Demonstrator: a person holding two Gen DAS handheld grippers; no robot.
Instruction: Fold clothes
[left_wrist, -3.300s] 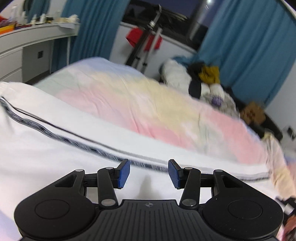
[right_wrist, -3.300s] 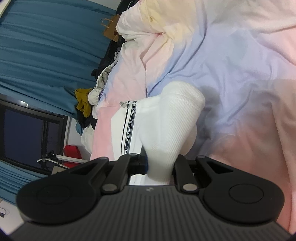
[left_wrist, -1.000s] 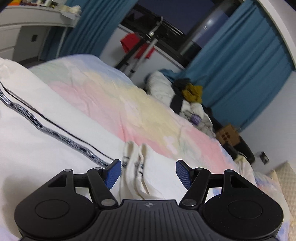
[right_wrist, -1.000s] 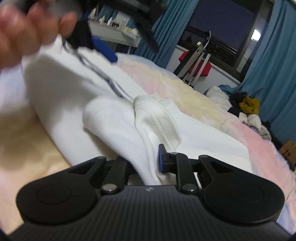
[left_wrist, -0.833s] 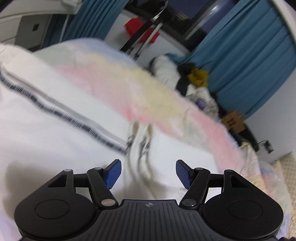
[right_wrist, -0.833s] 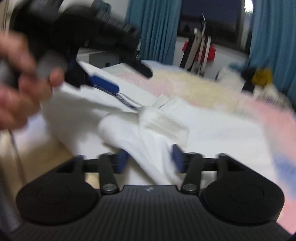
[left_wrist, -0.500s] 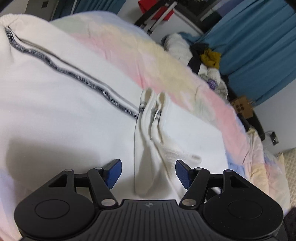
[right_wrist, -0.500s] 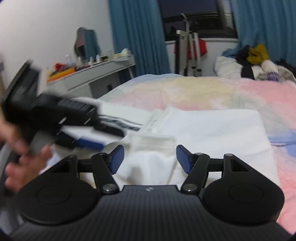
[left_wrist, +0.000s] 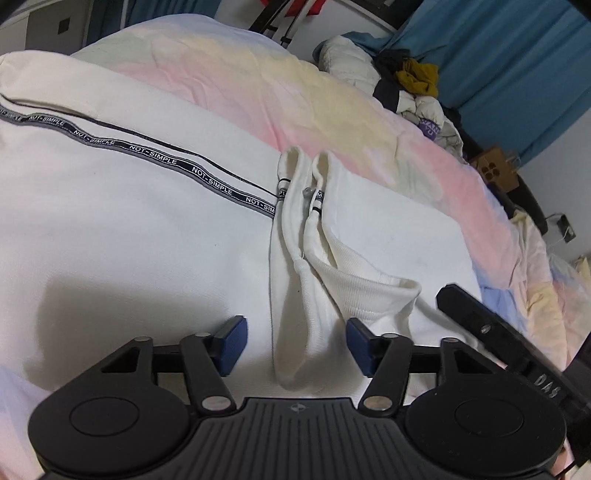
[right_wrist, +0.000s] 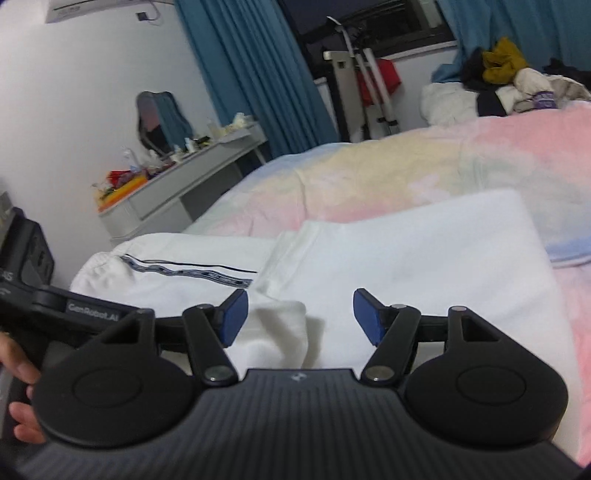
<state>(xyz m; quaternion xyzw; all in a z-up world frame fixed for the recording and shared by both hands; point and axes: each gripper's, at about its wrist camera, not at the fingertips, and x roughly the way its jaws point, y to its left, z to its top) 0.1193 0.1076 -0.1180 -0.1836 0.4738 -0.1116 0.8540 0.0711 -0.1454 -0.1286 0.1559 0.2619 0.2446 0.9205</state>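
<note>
White knit makes up the zip-up sweatshirt (left_wrist: 155, 229), which lies flat on the pastel duvet (left_wrist: 332, 110): soft, light and limp, likely to sag and crease wherever it is lifted, so I would pinch it at a firm edge such as the ribbed hem. That folded hem (left_wrist: 365, 291) and the collar bands (left_wrist: 295, 221) sit just ahead of the left gripper (left_wrist: 293, 343), which tilts steeply down over the garment; its jaws have just been closing, with a strip of fabric between the blue pads but not pressed by them. The right gripper (right_wrist: 299, 319) points more nearly level across the bed, its jaws apart and holding nothing, with a rumpled fold of the white cloth (right_wrist: 280, 332) lying between and below its fingertips. A hand (right_wrist: 18, 398) on the other handle shows at its left edge.
</note>
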